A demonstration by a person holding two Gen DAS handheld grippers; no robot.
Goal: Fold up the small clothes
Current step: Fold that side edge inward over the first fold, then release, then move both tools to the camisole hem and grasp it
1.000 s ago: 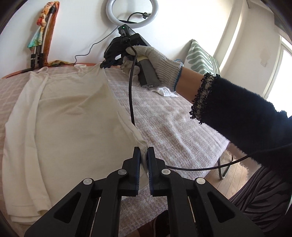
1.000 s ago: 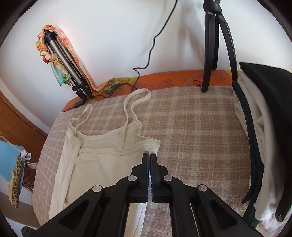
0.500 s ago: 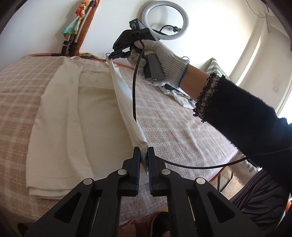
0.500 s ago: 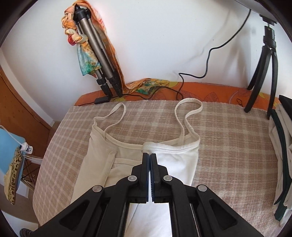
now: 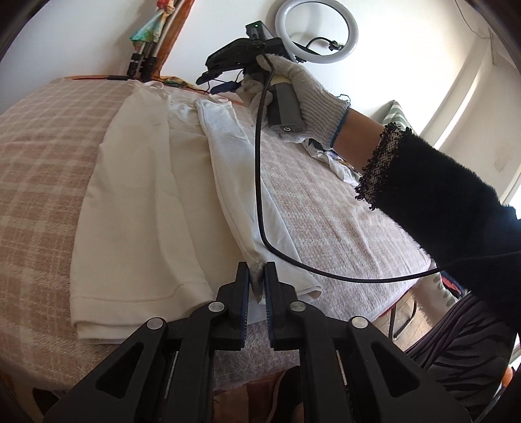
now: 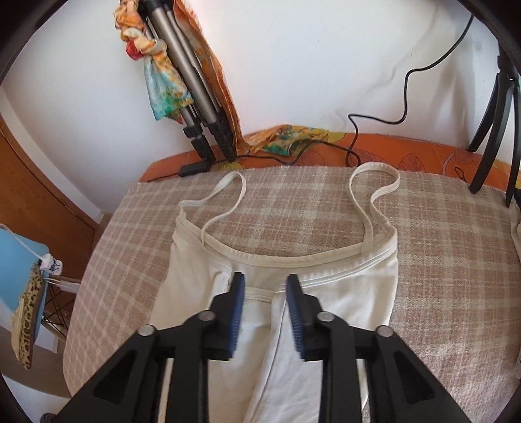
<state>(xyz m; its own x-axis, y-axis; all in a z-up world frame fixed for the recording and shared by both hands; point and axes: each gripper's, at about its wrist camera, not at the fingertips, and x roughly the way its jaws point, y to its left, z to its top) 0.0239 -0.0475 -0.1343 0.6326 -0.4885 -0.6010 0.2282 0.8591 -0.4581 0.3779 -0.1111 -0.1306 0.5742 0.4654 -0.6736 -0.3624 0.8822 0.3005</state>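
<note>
Swung across since a second ago, the camisole's [image 6: 338,293] right side lies folded over its middle on the bed [image 6: 439,260]; right gripper [image 6: 265,293] opening off it, left gripper [image 5: 257,279] easing its hem pinch (best lower gently, then smooth).

Camisole [image 6: 325,293] hem below frame, ring light [image 5: 316,31] top cropped

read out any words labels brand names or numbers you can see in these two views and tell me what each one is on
No readable words, brands or numbers in either view.
One round pale mark, too small to read as a letter or logo, sits on the butt end of the grey handle held by the gloved hand.
The cream strappy top shows no label or print.
The checked beige blanket has only its woven pattern.
</note>
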